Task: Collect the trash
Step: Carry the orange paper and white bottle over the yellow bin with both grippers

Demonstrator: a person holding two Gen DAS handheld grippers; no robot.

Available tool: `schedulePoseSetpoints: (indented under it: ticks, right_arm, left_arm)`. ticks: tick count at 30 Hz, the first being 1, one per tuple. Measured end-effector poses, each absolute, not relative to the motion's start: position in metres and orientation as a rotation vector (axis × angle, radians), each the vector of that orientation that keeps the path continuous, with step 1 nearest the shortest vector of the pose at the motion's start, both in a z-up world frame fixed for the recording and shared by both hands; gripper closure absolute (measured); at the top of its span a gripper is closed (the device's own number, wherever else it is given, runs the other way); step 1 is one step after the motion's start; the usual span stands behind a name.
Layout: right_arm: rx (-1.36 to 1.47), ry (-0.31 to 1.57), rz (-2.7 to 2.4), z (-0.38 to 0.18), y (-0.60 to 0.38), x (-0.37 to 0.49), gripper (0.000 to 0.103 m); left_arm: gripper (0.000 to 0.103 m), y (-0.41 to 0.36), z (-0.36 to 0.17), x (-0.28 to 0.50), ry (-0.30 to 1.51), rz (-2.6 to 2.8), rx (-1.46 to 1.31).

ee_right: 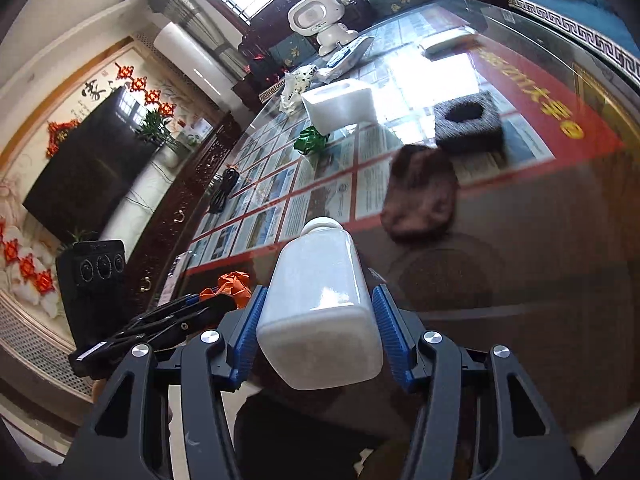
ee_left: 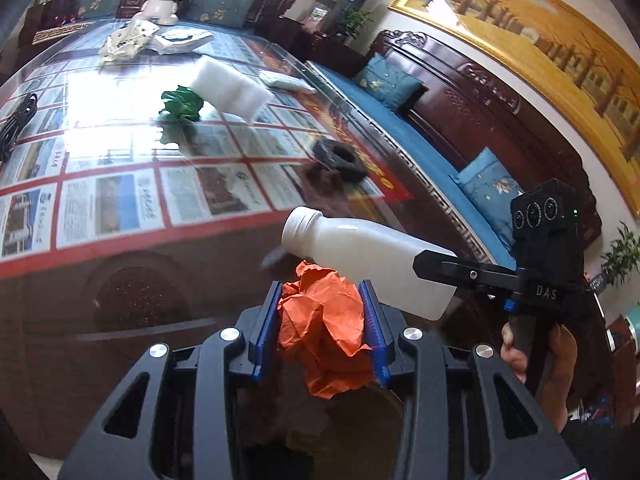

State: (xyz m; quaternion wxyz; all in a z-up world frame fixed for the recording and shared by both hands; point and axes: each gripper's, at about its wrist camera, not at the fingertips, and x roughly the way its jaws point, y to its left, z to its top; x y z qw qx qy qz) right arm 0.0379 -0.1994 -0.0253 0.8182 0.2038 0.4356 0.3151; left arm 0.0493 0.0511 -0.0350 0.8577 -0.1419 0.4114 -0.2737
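Holding a crumpled orange paper (ee_left: 324, 320), the left claw (ee_left: 322, 320) hangs off the desk (ee_left: 120, 160) edge; beside it, the right claw (ee_right: 318, 320) grips a white bottle (ee_right: 320, 300). Both pieces look ready for binning; green wrapper (ee_left: 180, 104) remains on the desk.

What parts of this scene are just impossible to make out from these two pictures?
- Where the trash goes: no bin shows in either view.
- Brown lump on the table: blurred in both views, can't be identified.
- Lower part of the orange paper: hidden behind the left tool.
- Bottle contents: wall is cloudy.
- Printed sheets under the glass: text too small.
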Motion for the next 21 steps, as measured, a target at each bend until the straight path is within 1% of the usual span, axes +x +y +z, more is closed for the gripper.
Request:
schedulePoseSetpoints:
  ticks: [6,14,21]
  right_arm:
    - [0.449,0.913,0.664,-0.024,-0.235,-0.031,0.051]
    - [0.385,0.898,0.553,-0.026,-0.274,-0.113,0.051]
    - [0.367,0.992,0.493,-0.059,-0.292,-0.154,0.051]
  left_arm:
    - [0.064,0.008,-0.039,-0.003,0.892,-0.691,-0.251]
    - [0.064,-0.041,-0.053,-0.066,0.943,-0.814,-0.205]
    - [0.063,-0.065,-0.084,-0.1,1.021,-0.853,-0.157]
